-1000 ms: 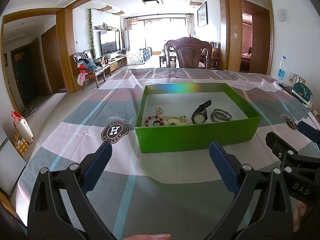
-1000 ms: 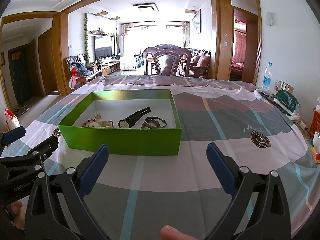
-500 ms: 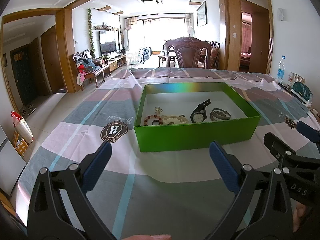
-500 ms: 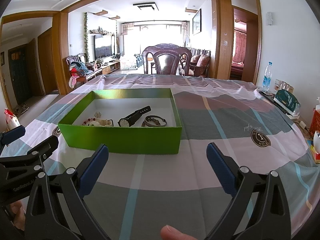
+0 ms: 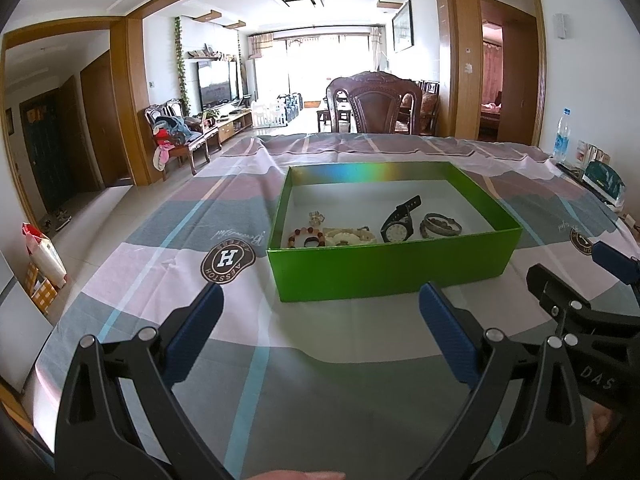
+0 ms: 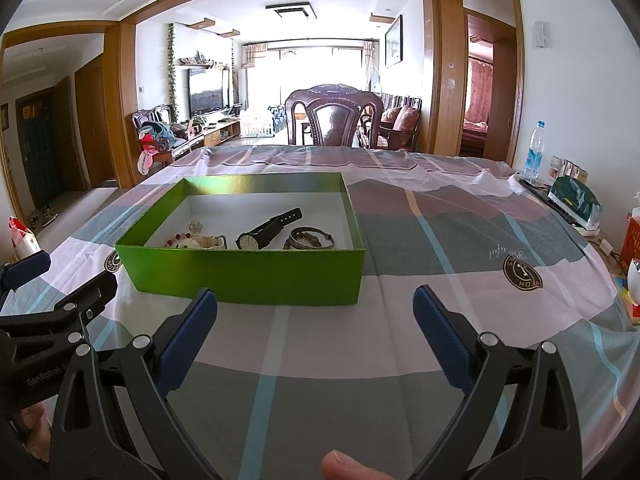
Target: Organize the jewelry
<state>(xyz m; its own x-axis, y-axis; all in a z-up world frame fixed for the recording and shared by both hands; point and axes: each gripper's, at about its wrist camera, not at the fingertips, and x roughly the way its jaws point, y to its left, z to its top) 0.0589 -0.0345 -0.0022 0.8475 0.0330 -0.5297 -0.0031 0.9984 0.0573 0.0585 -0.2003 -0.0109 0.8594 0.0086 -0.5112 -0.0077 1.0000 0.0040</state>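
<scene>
- Green box (image 5: 394,270) sits just ahead of both grippers, watch (image 5: 398,227) and bracelets (image 5: 440,226) inside.
- Left gripper (image 5: 320,334) and right gripper (image 6: 314,330) gape wide, empty.
- Nothing has shifted lately; sorting looks complete or pending.

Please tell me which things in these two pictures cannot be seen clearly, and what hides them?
- Red bead bracelet: right wrist view, lower part hidden behind the green cardboard box front wall.
- Cream-coloured jewelry piece: left wrist view, too small to tell its type.
- Small pale trinket: left wrist view, too small to identify.
- Red basket: right wrist view, cut off by the image edge.
</scene>
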